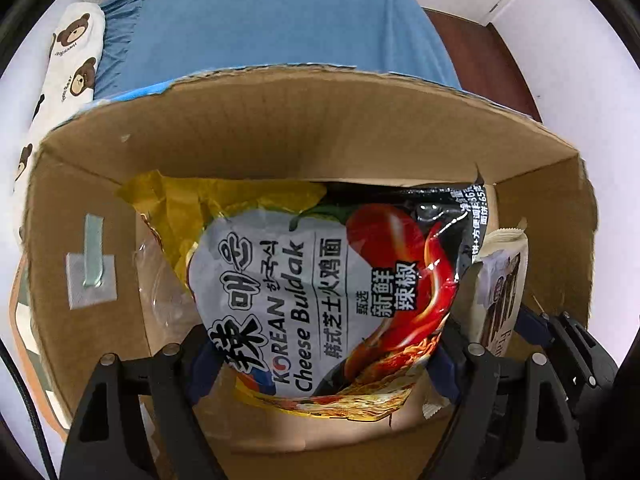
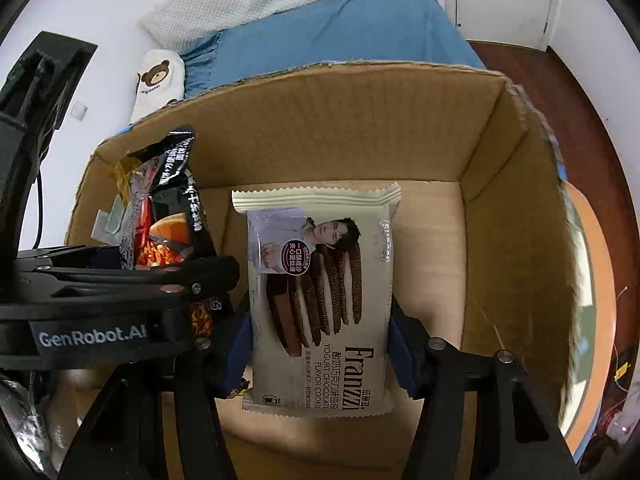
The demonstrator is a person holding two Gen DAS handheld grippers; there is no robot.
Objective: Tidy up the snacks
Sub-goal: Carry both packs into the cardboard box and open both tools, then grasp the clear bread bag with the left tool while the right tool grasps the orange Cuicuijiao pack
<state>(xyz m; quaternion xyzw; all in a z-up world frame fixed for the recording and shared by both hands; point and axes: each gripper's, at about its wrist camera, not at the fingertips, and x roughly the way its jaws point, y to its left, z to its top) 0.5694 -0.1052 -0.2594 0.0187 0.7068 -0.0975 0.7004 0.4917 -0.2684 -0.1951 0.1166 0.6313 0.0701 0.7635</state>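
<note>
Both grippers point down into an open cardboard box (image 1: pixel 320 128) that stands against a bed with a blue sheet (image 1: pixel 272 20). The left gripper (image 1: pixel 324 364) has its jaws clamped on the lower sides of a Cheese Buldak noodle packet (image 1: pixel 320 292), which hangs inside the box and fills most of the left wrist view. Behind that packet, toward 11 o'clock, a yellow bag (image 1: pixel 180 204) lies against the back wall, and clear plastic wrap (image 1: pixel 160 292) sits at 9 o'clock near a taped patch (image 1: pixel 91 276) on the left wall. The right gripper (image 2: pixel 320 356) has its jaws pressed on both long edges of a Franzzi cookie packet (image 2: pixel 320 292), held over the bare box floor (image 2: pixel 428 260). In the right wrist view the noodle packet (image 2: pixel 168 216) and the left gripper's black frame (image 2: pixel 120 280) crowd in at 9 o'clock, just beside the cookie packet, so the two loads are nearly touching. From the left wrist the cookie packet (image 1: pixel 500 280) shows edge-on at 3 o'clock. Free floor remains toward 3 o'clock of the cookie packet, up to the right wall (image 2: pixel 516 240); the ragged box rim (image 2: pixel 360 65) closes off 12 o'clock. A bear-print pillow (image 1: pixel 68 64) lies outside the box at 10 o'clock.
</note>
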